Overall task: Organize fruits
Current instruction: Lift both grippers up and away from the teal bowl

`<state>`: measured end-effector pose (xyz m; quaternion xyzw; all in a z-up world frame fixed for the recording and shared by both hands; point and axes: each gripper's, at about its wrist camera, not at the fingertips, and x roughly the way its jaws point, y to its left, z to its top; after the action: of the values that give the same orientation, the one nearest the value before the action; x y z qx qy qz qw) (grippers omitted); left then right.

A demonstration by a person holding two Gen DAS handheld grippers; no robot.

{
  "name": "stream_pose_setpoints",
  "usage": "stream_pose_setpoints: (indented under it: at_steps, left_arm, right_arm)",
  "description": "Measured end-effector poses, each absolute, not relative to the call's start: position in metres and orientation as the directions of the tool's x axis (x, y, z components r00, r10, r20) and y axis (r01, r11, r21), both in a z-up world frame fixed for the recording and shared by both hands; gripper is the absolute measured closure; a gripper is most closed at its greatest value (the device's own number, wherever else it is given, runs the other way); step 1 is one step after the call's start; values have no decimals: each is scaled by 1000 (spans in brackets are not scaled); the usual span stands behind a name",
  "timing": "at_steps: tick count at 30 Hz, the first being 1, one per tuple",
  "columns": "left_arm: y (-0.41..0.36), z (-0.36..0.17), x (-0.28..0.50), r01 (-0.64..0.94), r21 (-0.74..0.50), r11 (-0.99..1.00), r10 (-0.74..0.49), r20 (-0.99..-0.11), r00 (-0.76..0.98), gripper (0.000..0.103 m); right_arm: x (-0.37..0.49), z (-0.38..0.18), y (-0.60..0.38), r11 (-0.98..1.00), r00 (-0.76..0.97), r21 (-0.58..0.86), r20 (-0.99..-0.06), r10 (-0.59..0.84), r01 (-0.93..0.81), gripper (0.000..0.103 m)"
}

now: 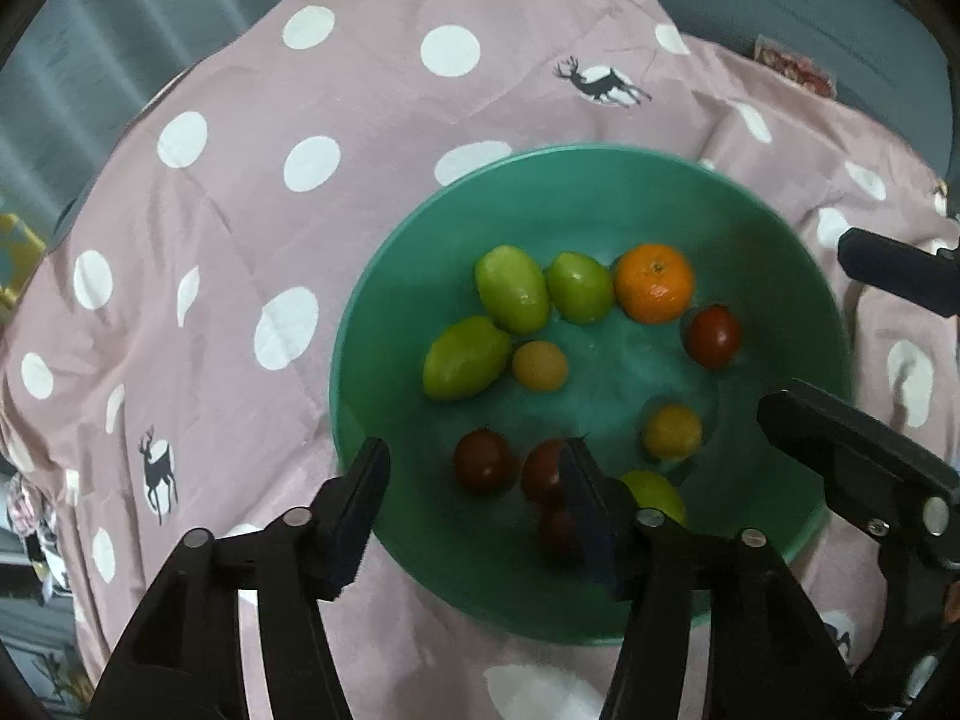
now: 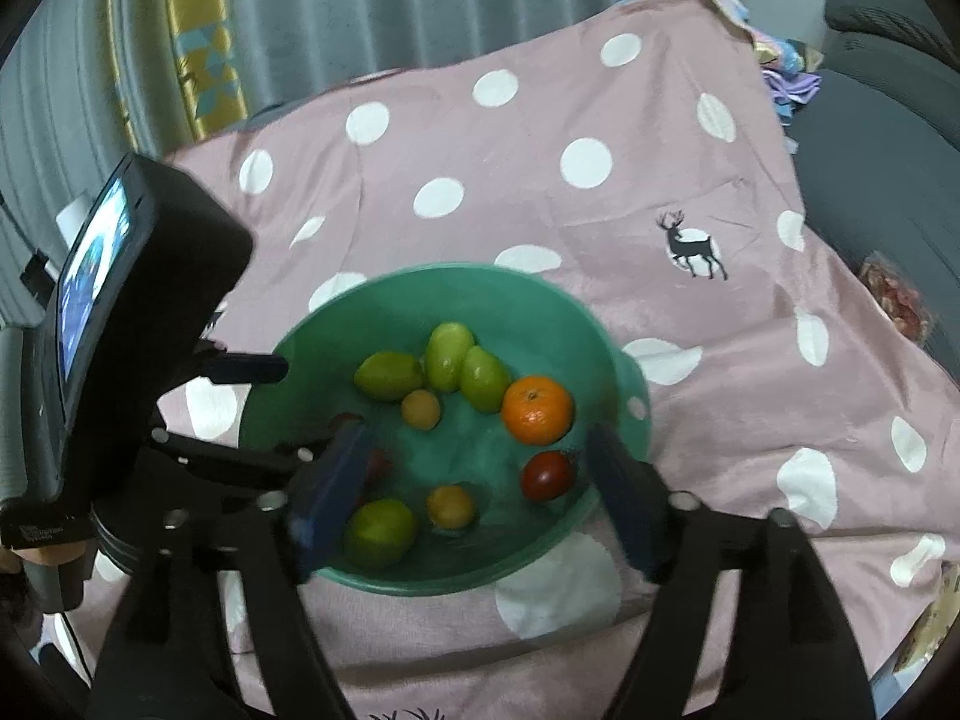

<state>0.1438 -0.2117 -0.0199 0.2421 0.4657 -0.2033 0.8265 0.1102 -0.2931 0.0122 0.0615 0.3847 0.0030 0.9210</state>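
A green bowl (image 1: 780, 276) (image 2: 540, 312) sits on the pink dotted cloth and holds several fruits: an orange (image 1: 654, 291) (image 2: 537, 409), green oval fruits (image 1: 513, 288) (image 2: 447, 355), small yellow fruits (image 1: 540, 365) (image 2: 450, 505) and dark red tomatoes (image 1: 713, 336) (image 2: 546, 475). My left gripper (image 1: 474, 468) is open and empty above the bowl's near left rim, over two red tomatoes (image 1: 483, 459). My right gripper (image 2: 474, 474) is open and empty above the bowl's near side. The right gripper's fingers (image 1: 852, 438) show at the right of the left wrist view.
The pink cloth with white dots and deer prints (image 1: 300, 210) (image 2: 600, 180) covers the surface. Grey curtains (image 2: 360, 0) hang behind. A grey chair (image 2: 888, 150) stands at the right. The left gripper's body with a screen (image 2: 120, 312) is at the left of the right wrist view.
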Motion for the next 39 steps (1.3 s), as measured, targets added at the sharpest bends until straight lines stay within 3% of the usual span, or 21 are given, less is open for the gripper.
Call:
stream_pose_setpoints:
  at_steps: [4, 7, 9, 15, 27, 39]
  left_arm:
    - [-211, -13, 138, 556, 218, 802, -115, -858, 501, 32]
    - [-208, -5, 133, 547, 205, 812, -134, -846, 516, 32]
    - [-205, 2, 130, 541, 182, 821, -157, -839, 520, 31]
    - [-187, 18, 120, 489, 128, 863, -192, -812, 552, 7]
    - [-143, 31, 101, 337, -22, 941, -217, -805, 552, 3]
    - [-170, 43, 87, 354, 181, 917, -87, -778, 623, 3]
  right_arm:
    - [106, 18, -296, 992, 714, 112, -700, 36, 59, 18]
    - [103, 22, -299, 991, 720, 112, -694, 25, 74, 9]
    - [100, 26, -300, 990, 725, 112, -688, 16, 84, 9]
    - [92, 35, -308, 984, 727, 117, -687, -18, 135, 0]
    - [72, 47, -308, 986, 715, 77, -697, -54, 150, 0]
    - [56, 70, -302, 991, 733, 64, -679, -41, 115, 0]
